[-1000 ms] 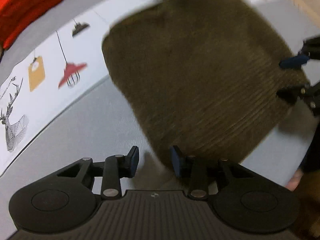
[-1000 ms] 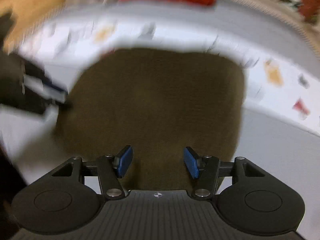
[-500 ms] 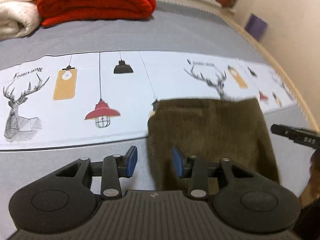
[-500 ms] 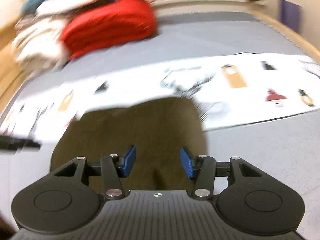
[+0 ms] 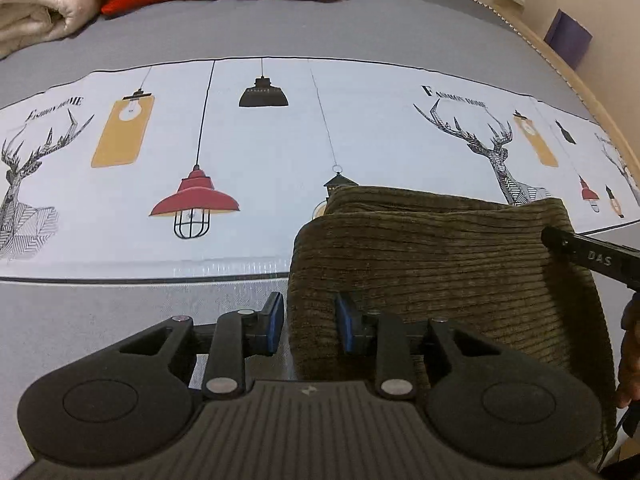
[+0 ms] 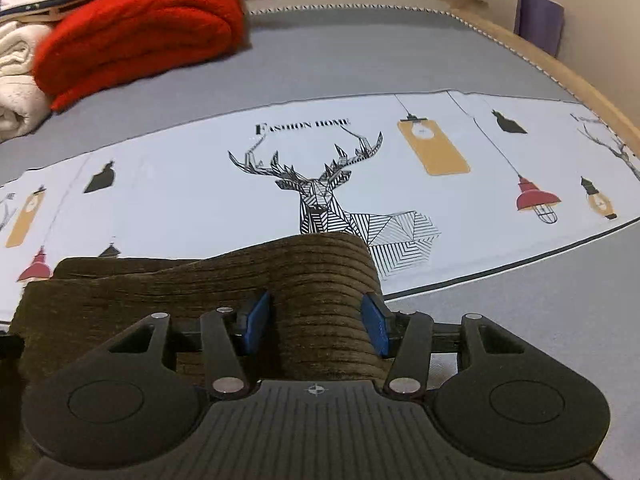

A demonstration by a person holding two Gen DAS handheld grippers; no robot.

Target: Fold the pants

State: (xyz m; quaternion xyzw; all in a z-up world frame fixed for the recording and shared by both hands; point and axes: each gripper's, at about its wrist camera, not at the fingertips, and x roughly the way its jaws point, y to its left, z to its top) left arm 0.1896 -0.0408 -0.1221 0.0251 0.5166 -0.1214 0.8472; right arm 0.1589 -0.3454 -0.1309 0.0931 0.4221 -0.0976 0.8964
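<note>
Two grippers are on the job, one at each near corner of the pants. Our left gripper (image 5: 306, 328) has been narrowing its jaws, and a fold of the pants (image 5: 440, 264) sits between the blue pads; whether the pads actually pinch the cloth we cannot tell. Our right gripper (image 6: 316, 326) stands about half apart, with a raised hump of the pants (image 6: 312, 280) filling the gap; here too, contact is unclear.

We judge the fabric soft, thick and fairly light, with no stiffness: it drapes and bulges where lifted. The ribbed surface should give the pads good friction, so slipping seems unlikely, and nothing about it is fragile. We would take hold at the stacked edges near the corners, catching every layer, or the lower ones may slide out.

The pants are olive-brown corduroy, already doubled into a compact block with layered edges showing at the far side. They lie on the bed, across the border between the grey sheet (image 5: 100, 320) and the printed white band (image 5: 280, 160).
</note>
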